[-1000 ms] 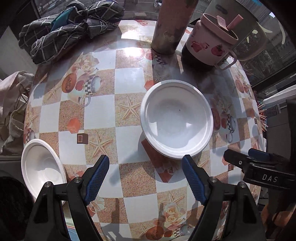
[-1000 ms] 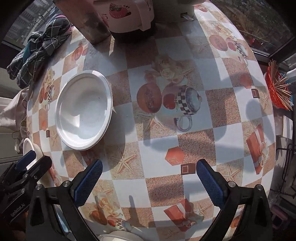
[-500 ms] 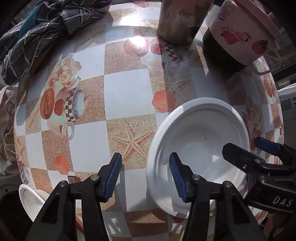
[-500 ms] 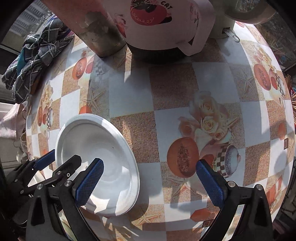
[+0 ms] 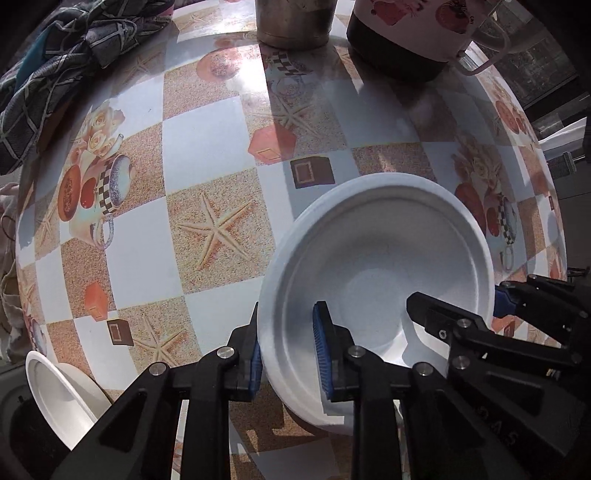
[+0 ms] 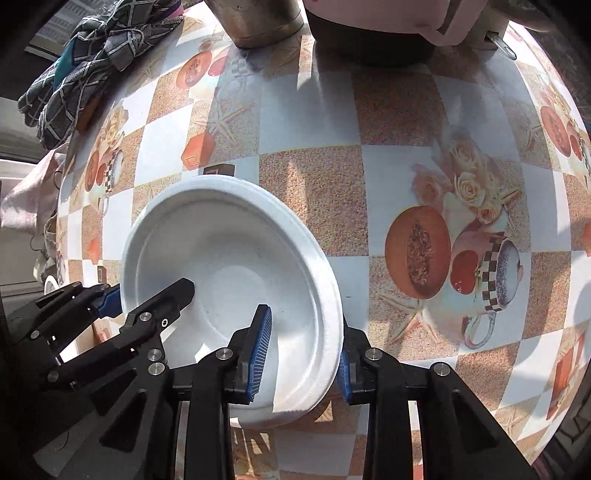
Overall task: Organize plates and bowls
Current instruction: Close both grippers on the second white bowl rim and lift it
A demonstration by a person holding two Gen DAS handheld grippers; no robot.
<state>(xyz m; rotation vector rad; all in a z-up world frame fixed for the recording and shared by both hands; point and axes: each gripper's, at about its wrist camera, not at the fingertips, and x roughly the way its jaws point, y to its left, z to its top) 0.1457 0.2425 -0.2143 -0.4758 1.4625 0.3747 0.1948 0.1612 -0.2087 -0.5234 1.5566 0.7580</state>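
Observation:
A white foam plate [image 5: 384,251] lies on the patterned table and also shows in the right wrist view [image 6: 229,251]. My left gripper [image 5: 290,350] straddles its left rim, one blue pad inside and one outside, closed onto the rim. My right gripper [image 6: 303,350] straddles its right rim the same way. Each gripper shows in the other's view: the right gripper [image 5: 491,310] and the left gripper [image 6: 147,295]. A second white bowl [image 5: 62,398] sits at the table's near left edge.
A metal cylinder [image 5: 295,22] and a pink printed pot [image 5: 406,33] stand at the back of the table [image 5: 207,147]. A checked dark cloth [image 5: 62,62] lies at the back left. The table edge drops off at left and right.
Both grippers moved forward to the plate and closed their jaws from wide open onto its opposite rims. The plate now looks slightly tilted.

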